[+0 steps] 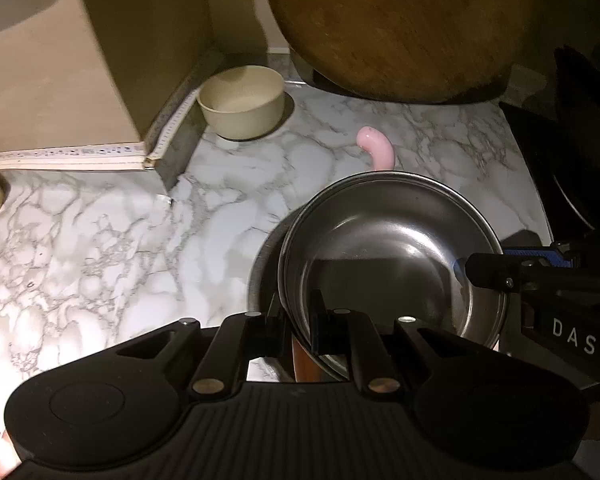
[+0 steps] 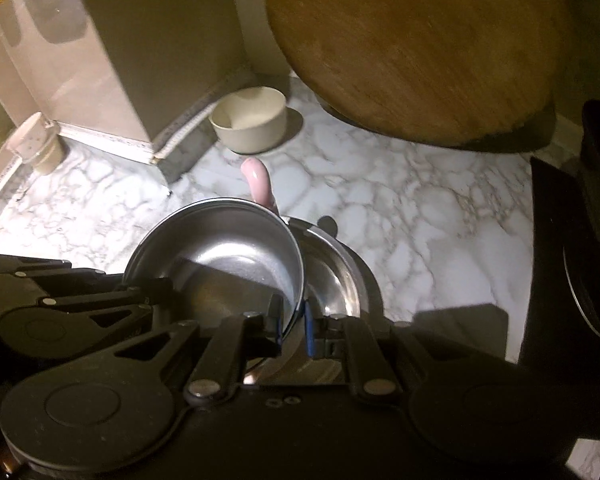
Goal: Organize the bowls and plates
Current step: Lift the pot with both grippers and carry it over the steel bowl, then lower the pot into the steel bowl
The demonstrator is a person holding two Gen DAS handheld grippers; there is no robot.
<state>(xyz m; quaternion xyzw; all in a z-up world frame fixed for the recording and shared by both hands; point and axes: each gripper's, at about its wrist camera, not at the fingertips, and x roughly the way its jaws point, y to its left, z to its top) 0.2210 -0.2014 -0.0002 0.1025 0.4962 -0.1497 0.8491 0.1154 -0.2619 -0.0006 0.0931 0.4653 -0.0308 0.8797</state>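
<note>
Round brown wooden board (image 1: 396,28) leans upright at the back of the white marble-pattern countertop (image 1: 100,240); tan cardboard box (image 1: 52,72) stands left

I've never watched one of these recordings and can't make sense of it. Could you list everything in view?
steel bowl: one, silvery, held above the counter by both grippers
second steel bowl: one, silvery, just beneath the first
cream bowl: one, off-white, back of the marble counter
pink handle: one, behind the steel bowls
wooden board: one, round, brown, leaning at the back
left gripper: black, shut on the steel bowl's rim
right gripper: black, shut on the opposite rim
</note>
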